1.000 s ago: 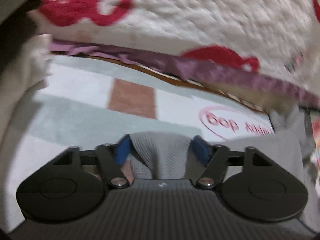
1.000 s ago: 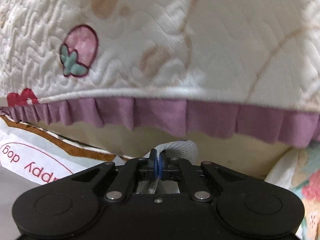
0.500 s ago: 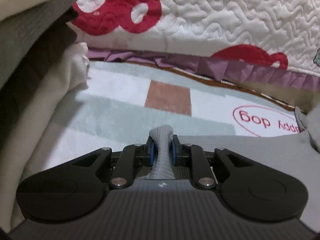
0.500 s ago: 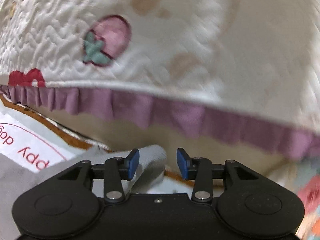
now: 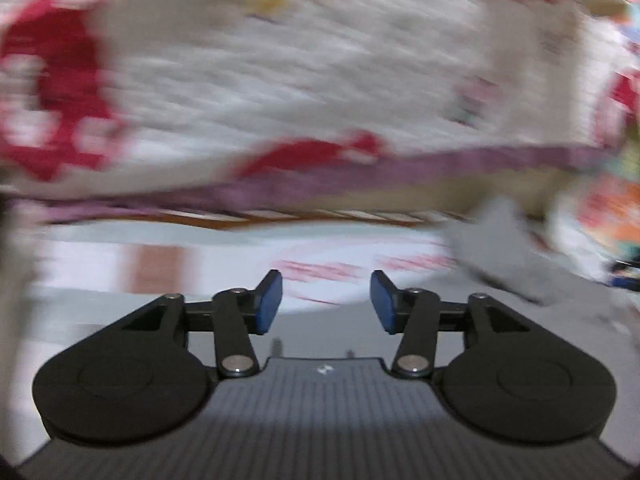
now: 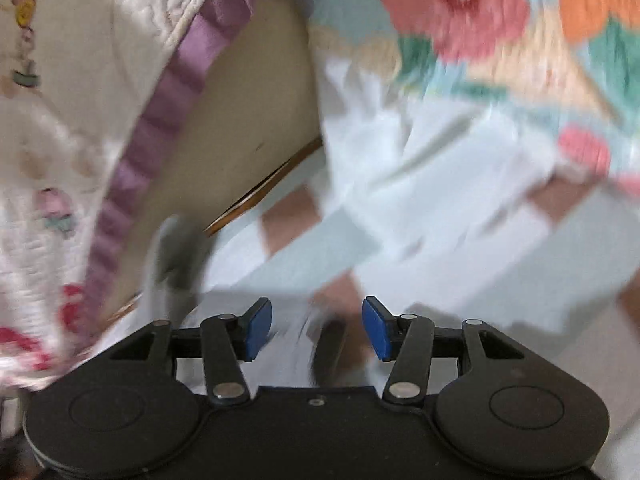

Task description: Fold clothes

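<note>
Both grippers have let go of the grey garment since the earlier frames, where each had a fold of it pinched between its blue pads. Both views are smeared with motion blur.

Quilt, white with red patches and a purple frilled edge, fills the far side of the left wrist view; in the right wrist view it hangs at the left. Pale blanket with a brown square and red lettering lies under it as the work surface. Flowered cloth sits far right in the right view.

Grey garment lies on the blanket; one corner of it stands up at far right in the left view, well apart from the pads.

Left gripper: jaws have just been opening, released, nothing between them. Right gripper: jaws have just been opening, released, only blurred blanket seen through the gap.
</note>
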